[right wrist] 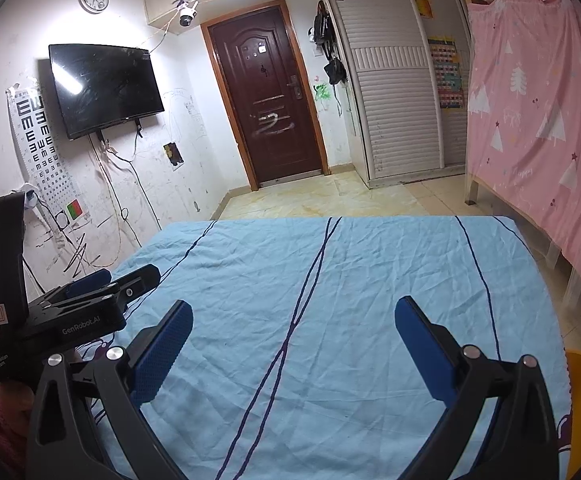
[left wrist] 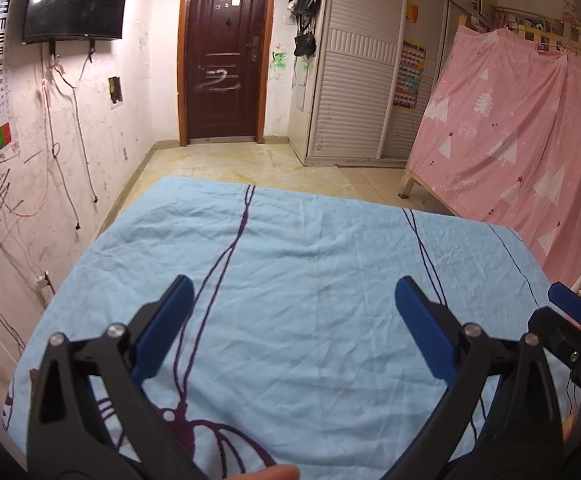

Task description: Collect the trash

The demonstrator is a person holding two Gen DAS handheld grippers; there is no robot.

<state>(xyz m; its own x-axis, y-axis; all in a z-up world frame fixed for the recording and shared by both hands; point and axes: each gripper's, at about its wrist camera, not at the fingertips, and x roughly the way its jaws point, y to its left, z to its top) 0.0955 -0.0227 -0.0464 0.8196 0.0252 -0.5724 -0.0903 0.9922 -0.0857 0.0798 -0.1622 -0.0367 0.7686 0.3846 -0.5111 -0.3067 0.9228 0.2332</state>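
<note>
- Scribbled white walls frame a bedroom at 9 o'clock, where an eye chart [right wrist: 40,148] of rotated E's hangs beside a wall-mounted television [right wrist: 104,88].
- Both tools hover over a table draped in a light blue cloth [right wrist: 330,300]; the left gripper [left wrist: 294,320] holds its jaws spread wide and empty, its housing reading "GenRobot.AI" in the right wrist view.
- At 12 o'clock a dark brown door [left wrist: 224,56] shows a scrawled white mark.
- Toward 3 o'clock the right gripper [right wrist: 294,336] is likewise wide and holding nothing, a pink curtain [right wrist: 538,100] beyond.
- No trash is visible in either view; collection appears not yet begun, and the next move likely calls for finding an item.
</note>
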